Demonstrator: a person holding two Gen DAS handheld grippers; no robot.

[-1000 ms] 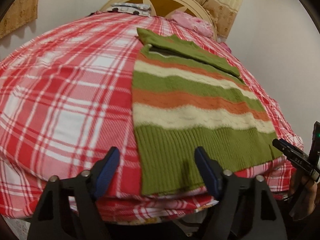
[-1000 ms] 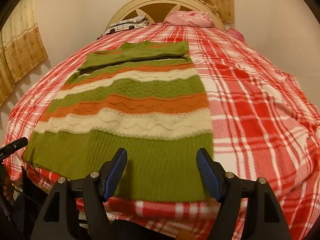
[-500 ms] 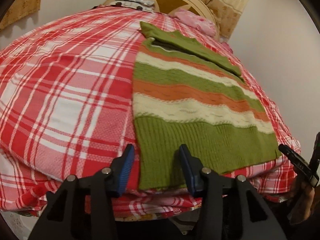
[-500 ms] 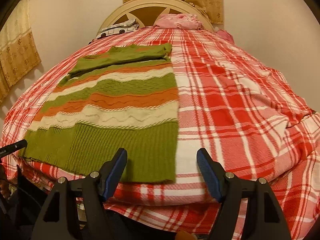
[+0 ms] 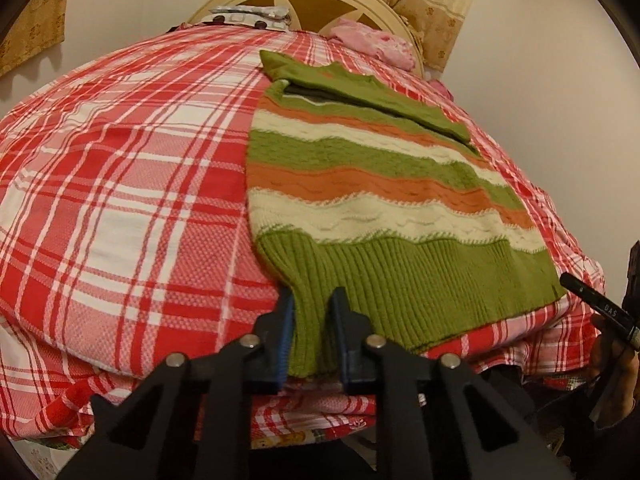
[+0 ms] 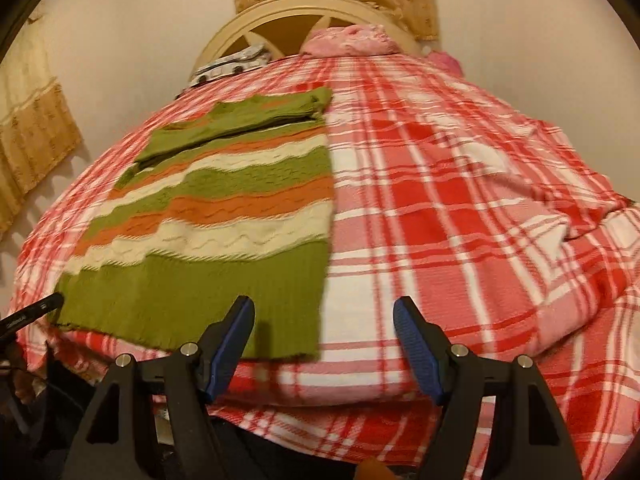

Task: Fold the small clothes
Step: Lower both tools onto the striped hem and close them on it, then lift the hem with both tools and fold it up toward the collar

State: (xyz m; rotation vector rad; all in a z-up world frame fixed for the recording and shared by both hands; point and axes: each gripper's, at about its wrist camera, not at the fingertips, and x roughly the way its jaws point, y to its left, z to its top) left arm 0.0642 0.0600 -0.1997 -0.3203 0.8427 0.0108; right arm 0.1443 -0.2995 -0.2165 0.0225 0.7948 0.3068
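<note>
A small knitted sweater with green, orange and cream stripes lies flat on a red plaid bedspread, sleeves folded across its top. My left gripper is shut on the sweater's near left hem corner, the ribbed green fabric bunched between its blue pads. In the right wrist view the sweater lies to the left. My right gripper is open and empty, at the bed's near edge by the sweater's near right hem corner. Its tip also shows in the left wrist view.
A cream headboard and curtains stand at the far end. Pink bedding and a patterned pillow lie by the headboard. The bedspread is rumpled at the right. Walls flank both sides of the bed.
My left gripper has closed from wide open onto the sweater's near left hem corner. My right gripper stayed open and shifted right, from over the hem to its right corner.
</note>
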